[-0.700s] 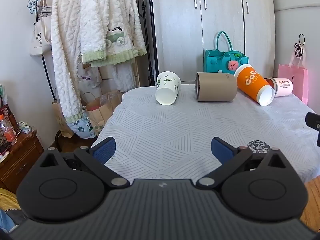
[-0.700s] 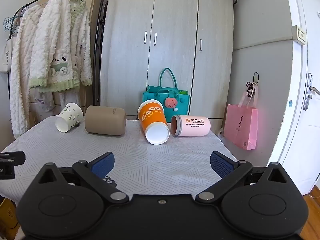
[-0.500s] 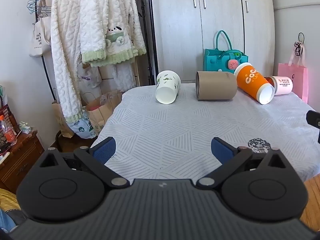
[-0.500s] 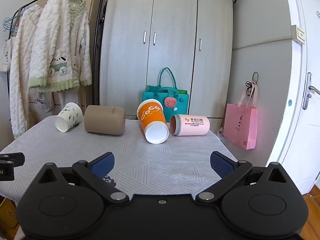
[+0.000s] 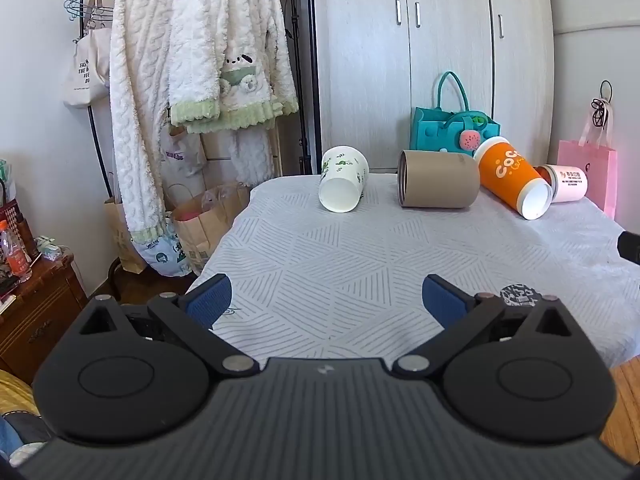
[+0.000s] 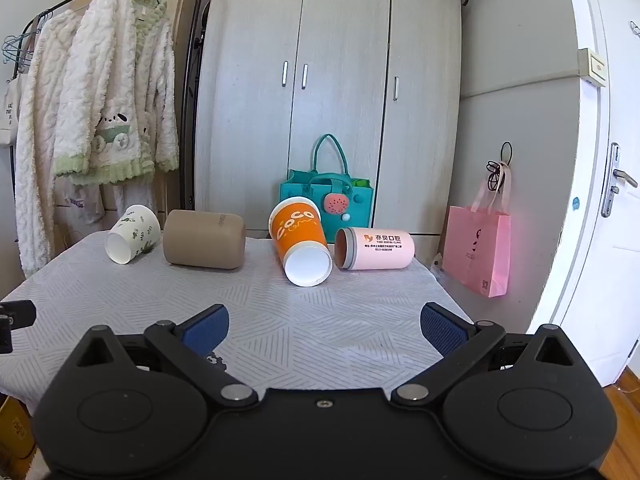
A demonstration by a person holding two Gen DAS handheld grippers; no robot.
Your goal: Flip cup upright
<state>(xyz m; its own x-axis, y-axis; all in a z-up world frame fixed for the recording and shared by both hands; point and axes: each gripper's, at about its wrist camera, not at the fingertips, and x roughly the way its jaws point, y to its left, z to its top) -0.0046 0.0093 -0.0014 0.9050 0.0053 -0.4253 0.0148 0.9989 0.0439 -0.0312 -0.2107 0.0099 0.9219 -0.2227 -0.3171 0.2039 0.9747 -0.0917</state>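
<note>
Several cups lie on their sides along the far edge of the table: a white cup with green leaves (image 5: pixel 343 184) (image 6: pixel 132 233), a plain brown cup (image 5: pixel 438 184) (image 6: pixel 204 239), an orange cup (image 5: pixel 514 186) (image 6: pixel 301 240) and a pink cup (image 5: pixel 566 183) (image 6: pixel 374 249). My left gripper (image 5: pixel 326 300) is open and empty above the near left part of the table, well short of the cups. My right gripper (image 6: pixel 324 326) is open and empty above the near right part.
The table (image 5: pixel 360 264) (image 6: pixel 304 320) has a grey patterned cloth. A teal bag (image 6: pixel 326 200) stands behind the cups, before a wardrobe (image 6: pixel 320 80). A clothes rack with fleece robes (image 5: pixel 192 80) stands to the left. A pink bag (image 6: pixel 478 250) hangs at the right.
Both grippers have drifted very slightly; the cups look a touch lower in both views. Nothing was taken hold of and both stay open.
</note>
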